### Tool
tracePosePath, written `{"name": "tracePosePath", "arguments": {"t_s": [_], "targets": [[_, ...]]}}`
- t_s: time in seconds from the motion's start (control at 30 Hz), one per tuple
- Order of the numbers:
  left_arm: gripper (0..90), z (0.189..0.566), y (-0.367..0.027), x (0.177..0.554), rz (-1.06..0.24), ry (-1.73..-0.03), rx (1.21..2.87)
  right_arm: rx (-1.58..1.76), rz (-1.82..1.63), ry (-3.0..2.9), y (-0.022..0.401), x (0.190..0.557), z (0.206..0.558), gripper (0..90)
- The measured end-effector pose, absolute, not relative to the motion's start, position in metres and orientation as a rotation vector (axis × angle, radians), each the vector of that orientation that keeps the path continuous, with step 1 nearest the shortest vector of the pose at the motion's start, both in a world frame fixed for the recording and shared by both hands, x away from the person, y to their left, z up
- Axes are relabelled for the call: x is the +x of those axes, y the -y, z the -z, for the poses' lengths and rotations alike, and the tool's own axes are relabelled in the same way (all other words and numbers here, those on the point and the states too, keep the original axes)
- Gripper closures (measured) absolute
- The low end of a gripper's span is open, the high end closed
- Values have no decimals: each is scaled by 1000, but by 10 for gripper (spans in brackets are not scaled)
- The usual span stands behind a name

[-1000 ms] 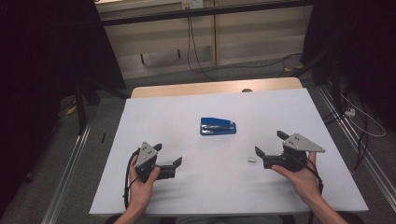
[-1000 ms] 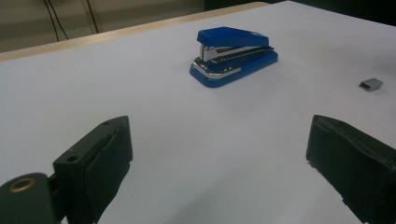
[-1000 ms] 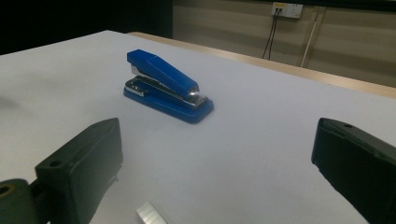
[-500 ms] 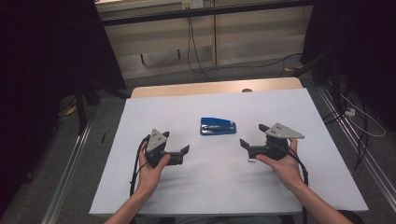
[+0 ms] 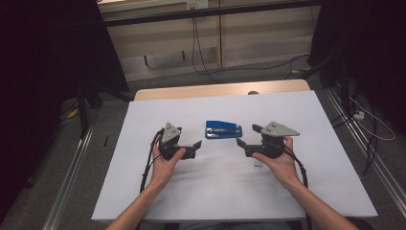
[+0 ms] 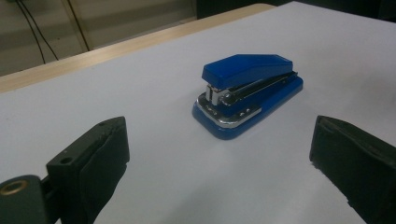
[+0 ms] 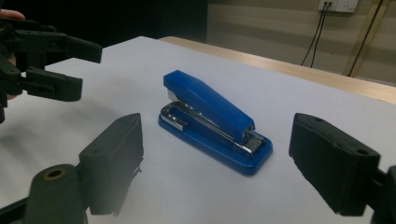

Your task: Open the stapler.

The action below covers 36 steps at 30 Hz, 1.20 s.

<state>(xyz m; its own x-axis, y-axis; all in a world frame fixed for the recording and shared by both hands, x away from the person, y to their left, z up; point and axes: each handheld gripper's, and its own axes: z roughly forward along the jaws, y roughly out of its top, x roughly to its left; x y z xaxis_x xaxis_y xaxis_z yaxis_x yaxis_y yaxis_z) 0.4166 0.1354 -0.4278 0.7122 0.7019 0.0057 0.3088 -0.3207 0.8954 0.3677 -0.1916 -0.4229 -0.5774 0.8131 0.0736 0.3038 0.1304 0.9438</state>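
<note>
Stapler (image 5: 223,129) lies flat between the left gripper (image 5: 195,146) and right gripper (image 5: 245,136), both spread and empty, the right's jaws just narrowing; an off-centre pinch could skid it across the white table (image 5: 215,191).

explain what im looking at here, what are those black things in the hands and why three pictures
A person sits at a table covered in a white sheet and holds a hand-operated pair of tongs in each hand: the left tongs and the right tongs. The high view comes from a fixed camera above the table. The other two pictures come from small cameras riding on each tool, looking out between its two black jaws. A blue stapler lies on the sheet between the two tools, with a small pale object under the right hand. Nothing is held: both tongs are open and point at the stapler, and the right jaws have just been closing a little with nothing between them.
</note>
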Motion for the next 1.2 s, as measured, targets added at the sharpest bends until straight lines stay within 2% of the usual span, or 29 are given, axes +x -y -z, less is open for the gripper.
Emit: {"name": "tracePosePath", "arguments": {"t_s": [0.67,0.83,0.97,1.0,1.03,1.17,1.2], "targets": [[59,422,-114,458,-528,-764,1895,1021,-1458,-2054,159,407,426,348],[61,427,-111,465,-516,-780,1897,1004,-1442,-2082,149,417,432,439],[79,426,-114,463,-519,-774,1908,995,-1461,-2100,141,420,433,556],[68,426,-114,463,-519,-774,1908,995,-1461,-2100,141,420,433,556],[64,426,-115,464,-516,-773,1916,997,-1461,-2108,139,421,434,634],[64,428,-117,466,-501,-787,1911,973,-1444,-2128,136,421,437,749],[63,428,-117,466,-501,-787,1911,973,-1444,-2128,136,421,437,749]]}}
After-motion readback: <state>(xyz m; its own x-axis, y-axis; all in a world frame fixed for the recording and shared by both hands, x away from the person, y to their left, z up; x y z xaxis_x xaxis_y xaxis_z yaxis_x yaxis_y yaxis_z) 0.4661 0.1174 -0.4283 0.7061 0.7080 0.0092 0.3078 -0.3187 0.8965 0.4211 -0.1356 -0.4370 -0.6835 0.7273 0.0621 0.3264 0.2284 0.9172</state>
